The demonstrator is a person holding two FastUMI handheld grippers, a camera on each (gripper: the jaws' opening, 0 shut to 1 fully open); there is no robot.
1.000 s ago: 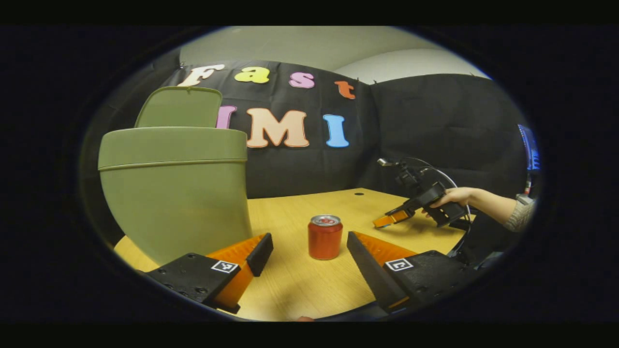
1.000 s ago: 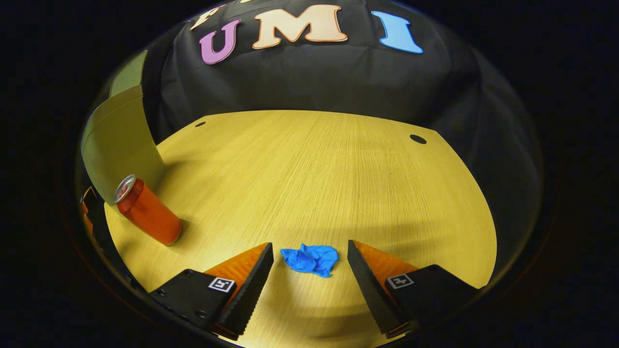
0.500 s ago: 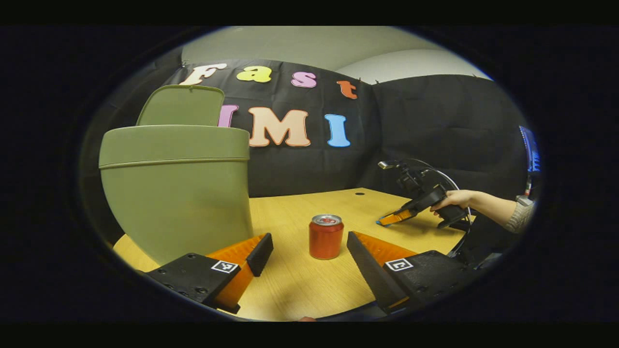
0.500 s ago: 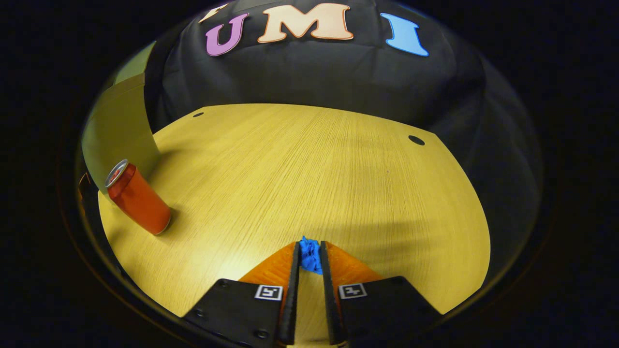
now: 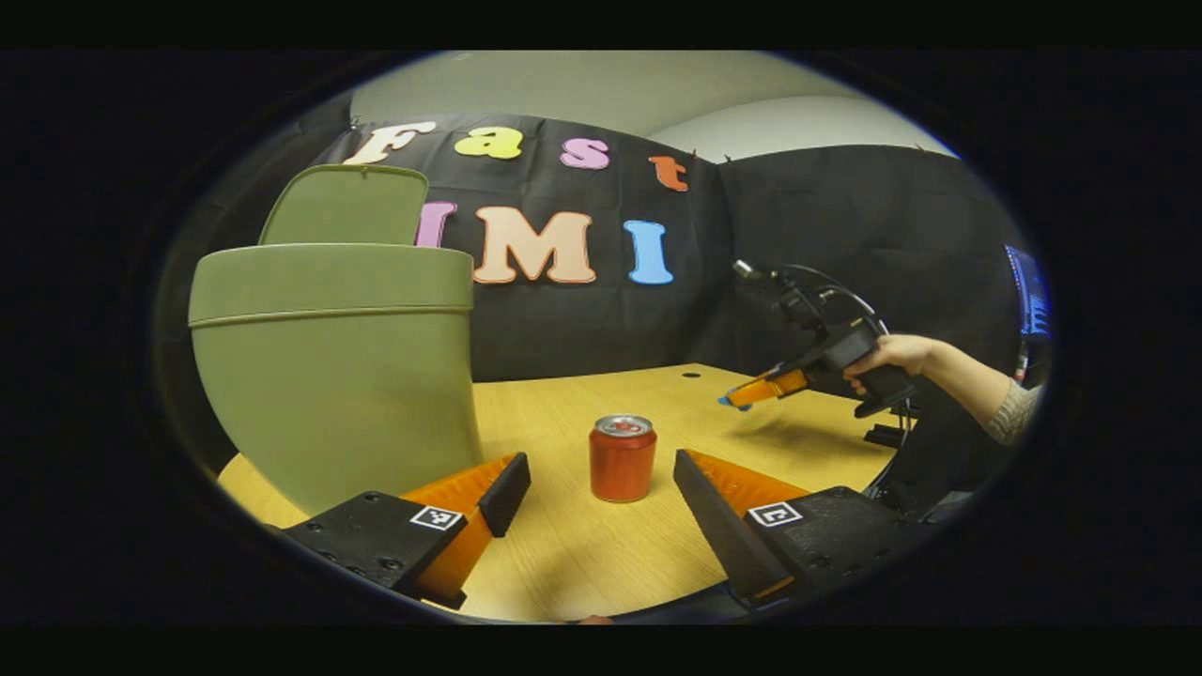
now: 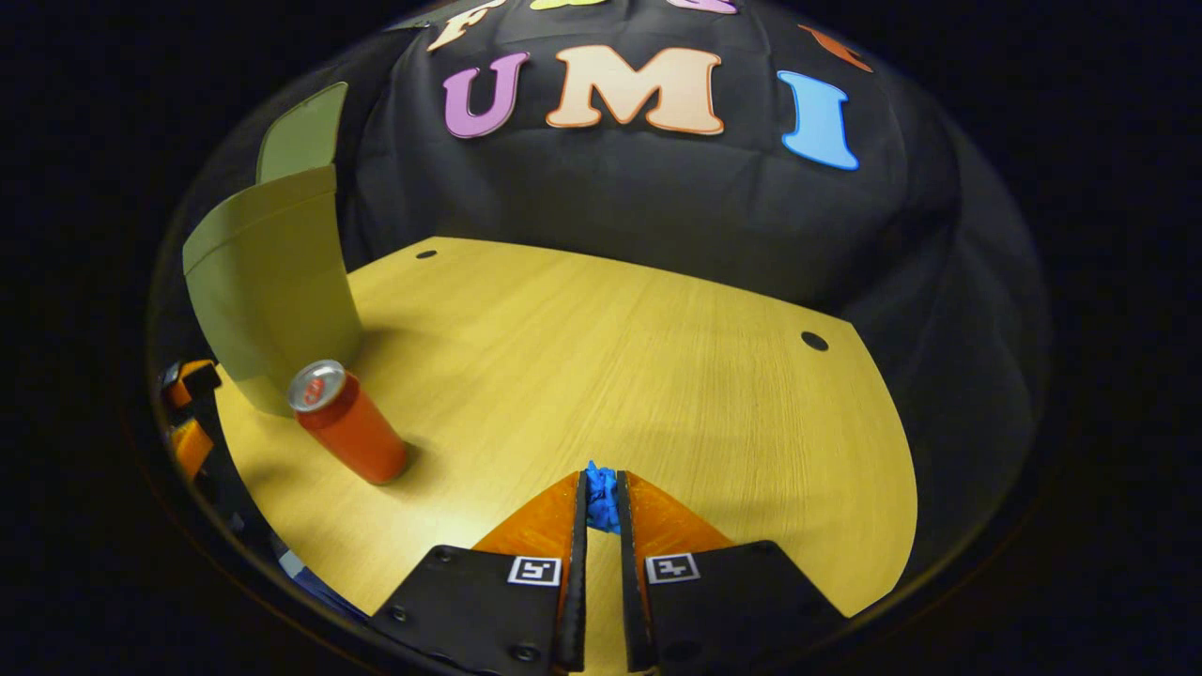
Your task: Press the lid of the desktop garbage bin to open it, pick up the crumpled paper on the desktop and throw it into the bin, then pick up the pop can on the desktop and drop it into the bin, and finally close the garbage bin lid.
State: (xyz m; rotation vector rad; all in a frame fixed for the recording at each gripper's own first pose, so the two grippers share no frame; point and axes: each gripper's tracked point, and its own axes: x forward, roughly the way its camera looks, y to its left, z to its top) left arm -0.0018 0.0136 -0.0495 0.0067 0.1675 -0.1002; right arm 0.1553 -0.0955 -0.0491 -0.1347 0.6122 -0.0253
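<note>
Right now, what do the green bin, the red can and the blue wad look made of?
The green bin looks like matte plastic: smooth, evenly coloured walls. The red can seems metal, with a shiny silver top. The blue wad, pinched in the right tool, looks like crumpled paper, creased and dull, though thin film is possible.

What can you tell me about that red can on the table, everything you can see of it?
The pop can is a small red cylinder with a shiny silver top; it looks like metal. It stands upright on the wooden table, undented as far as I can see. Nothing touches it: it stands apart from the green bin, ahead of the left gripper, whose fingers are spread apart. In the right gripper view it stands beside the bin.
</note>
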